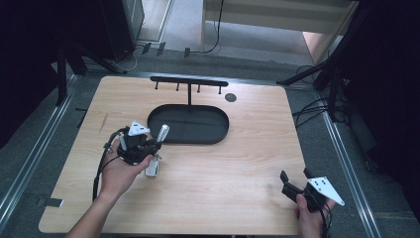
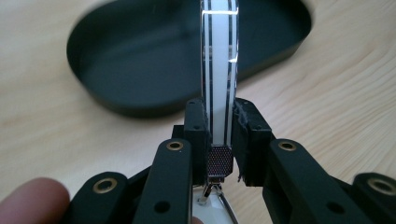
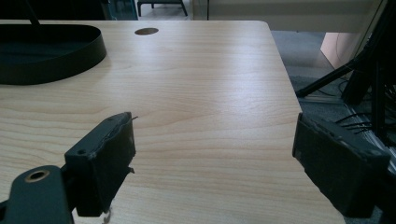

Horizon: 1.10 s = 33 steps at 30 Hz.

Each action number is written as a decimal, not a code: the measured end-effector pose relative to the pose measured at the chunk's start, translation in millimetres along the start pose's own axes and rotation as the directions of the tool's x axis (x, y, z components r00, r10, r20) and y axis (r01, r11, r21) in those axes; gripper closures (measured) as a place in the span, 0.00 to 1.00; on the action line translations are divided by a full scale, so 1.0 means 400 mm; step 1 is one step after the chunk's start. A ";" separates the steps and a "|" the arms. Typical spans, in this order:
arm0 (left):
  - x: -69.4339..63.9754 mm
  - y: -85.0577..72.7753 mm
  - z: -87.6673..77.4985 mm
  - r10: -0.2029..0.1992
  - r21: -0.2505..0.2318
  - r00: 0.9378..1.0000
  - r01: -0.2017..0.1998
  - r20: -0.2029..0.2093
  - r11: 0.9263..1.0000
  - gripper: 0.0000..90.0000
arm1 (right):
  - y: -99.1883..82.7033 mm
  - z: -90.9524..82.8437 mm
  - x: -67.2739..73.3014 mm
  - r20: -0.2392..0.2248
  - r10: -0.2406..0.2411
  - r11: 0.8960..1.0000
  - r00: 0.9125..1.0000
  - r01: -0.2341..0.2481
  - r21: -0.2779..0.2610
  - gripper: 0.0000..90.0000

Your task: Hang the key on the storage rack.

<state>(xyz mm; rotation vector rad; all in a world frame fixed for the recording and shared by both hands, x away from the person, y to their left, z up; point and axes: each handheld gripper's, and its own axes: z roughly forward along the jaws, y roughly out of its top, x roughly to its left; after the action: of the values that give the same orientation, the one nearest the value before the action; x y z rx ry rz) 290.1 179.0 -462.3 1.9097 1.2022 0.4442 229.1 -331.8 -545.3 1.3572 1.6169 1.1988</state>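
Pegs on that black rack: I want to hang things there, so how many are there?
4, hanging in a row beneath the bar of the black rack at the table's far edge, behind the oval tray. None looks hidden.

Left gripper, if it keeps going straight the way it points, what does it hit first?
Probably the black oval tray, at its near rim. The left gripper, shut on a shiny silver metal handle, points straight at it across bare wooden table; depth is unclear.

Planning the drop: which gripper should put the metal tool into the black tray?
Left. The left gripper already clamps the metal tool beside the black tray; the right gripper is open and farther off.
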 end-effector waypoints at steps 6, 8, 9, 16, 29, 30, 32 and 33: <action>0.009 0.010 -0.021 0.021 -0.217 0.993 0.005 0.117 0.976 0.86 | 0.000 0.000 0.000 0.000 -0.001 1.000 1.000 0.001 0.000 0.15; 0.018 0.016 -0.018 0.027 -0.244 0.991 0.007 0.135 0.970 0.86 | 0.000 0.000 0.000 0.000 -0.001 1.000 1.000 0.001 0.000 0.14; 0.026 0.019 -0.014 0.022 -0.262 0.989 0.018 0.148 0.965 0.86 | 0.000 0.000 0.000 0.001 -0.001 1.000 1.000 0.001 0.000 0.14; 0.057 0.030 0.017 0.014 -0.339 0.980 0.055 0.198 0.939 0.86 | 0.000 0.000 0.000 -0.001 0.000 1.000 1.000 0.000 0.000 0.15; 0.069 0.094 0.075 0.050 -0.457 0.965 0.077 0.259 0.886 0.86 | 0.000 -0.001 0.000 0.001 0.006 1.000 1.000 -0.006 -0.002 0.15; 0.069 0.099 0.081 0.042 -0.456 0.962 0.090 0.271 0.886 0.86 | 0.000 -0.001 0.000 0.001 0.006 1.000 1.000 -0.006 -0.002 0.15; 0.074 0.106 0.095 0.029 -0.445 0.956 0.108 0.291 0.889 0.86 | 0.000 -0.001 -0.001 0.002 0.006 1.000 1.000 -0.006 -0.004 0.15; 0.077 0.109 0.103 0.027 -0.447 0.956 0.111 0.291 0.888 0.86 | 0.000 -0.001 -0.001 0.002 0.007 1.000 1.000 -0.007 -0.004 0.15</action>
<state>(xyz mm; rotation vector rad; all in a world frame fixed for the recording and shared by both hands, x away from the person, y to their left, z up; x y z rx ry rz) 357.5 177.8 -456.5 1.4726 0.8507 0.3697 228.9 -332.3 -545.3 1.3619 1.6088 1.2034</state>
